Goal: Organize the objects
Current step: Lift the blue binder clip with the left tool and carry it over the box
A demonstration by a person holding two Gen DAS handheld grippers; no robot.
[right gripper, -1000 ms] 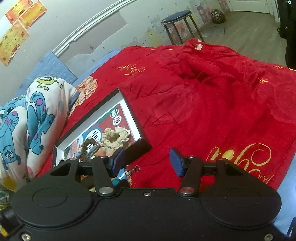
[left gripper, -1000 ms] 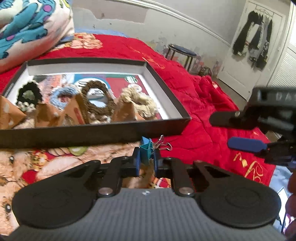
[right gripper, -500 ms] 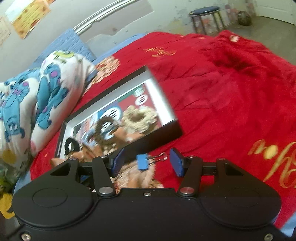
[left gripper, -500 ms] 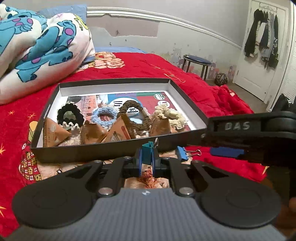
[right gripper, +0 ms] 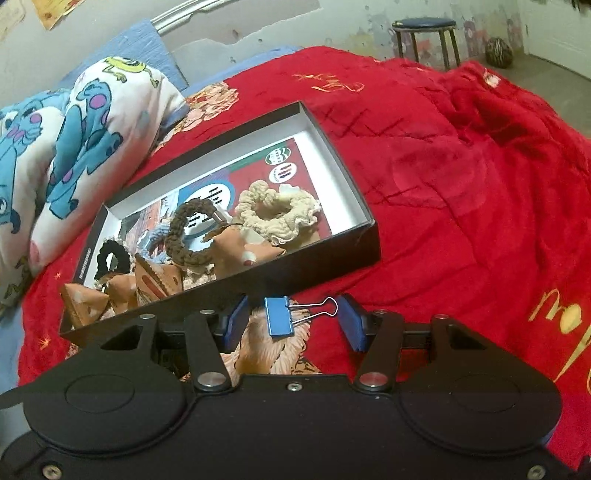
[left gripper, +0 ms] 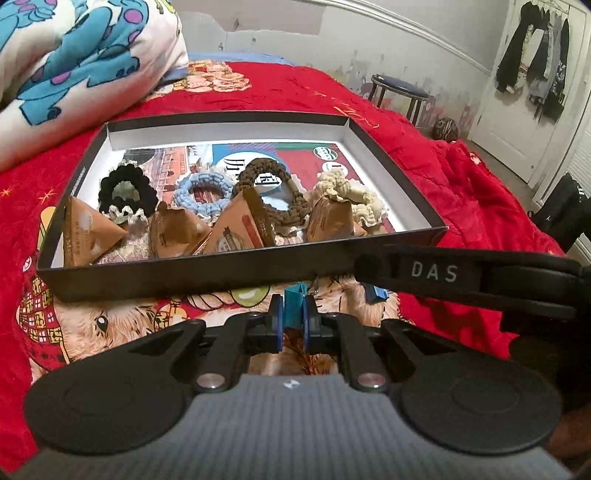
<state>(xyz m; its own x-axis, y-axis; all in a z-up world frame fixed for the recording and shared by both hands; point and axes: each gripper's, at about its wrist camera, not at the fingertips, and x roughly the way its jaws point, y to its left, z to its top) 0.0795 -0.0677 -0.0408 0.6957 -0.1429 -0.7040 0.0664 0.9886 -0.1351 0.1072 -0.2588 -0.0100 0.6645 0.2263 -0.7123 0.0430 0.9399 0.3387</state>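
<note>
Just in front of the shallow black cardboard box point(right gripper: 332, 254), the small blue metal binder clip point(right gripper: 279, 317) lay between the right gripper point(right gripper: 291, 321)'s spread fingers, its wire handles toward the right finger. The left gripper point(left gripper: 293, 325) pinched a teal binder clip point(left gripper: 295, 302).

Bedroom in a home. Work surface was a bed with a red blanket point(right gripper: 461, 177) and a cartoon-monster print pillow point(left gripper: 74, 55) at its head. A small round stool point(right gripper: 423, 24) stood by the scuffed wall, clothes point(left gripper: 532, 55) hung on a white door point(left gripper: 517, 122), paper notes point(right gripper: 55, 11) were stuck on the wall, and a patterned ball point(right gripper: 499, 51) lay on the floor.
</note>
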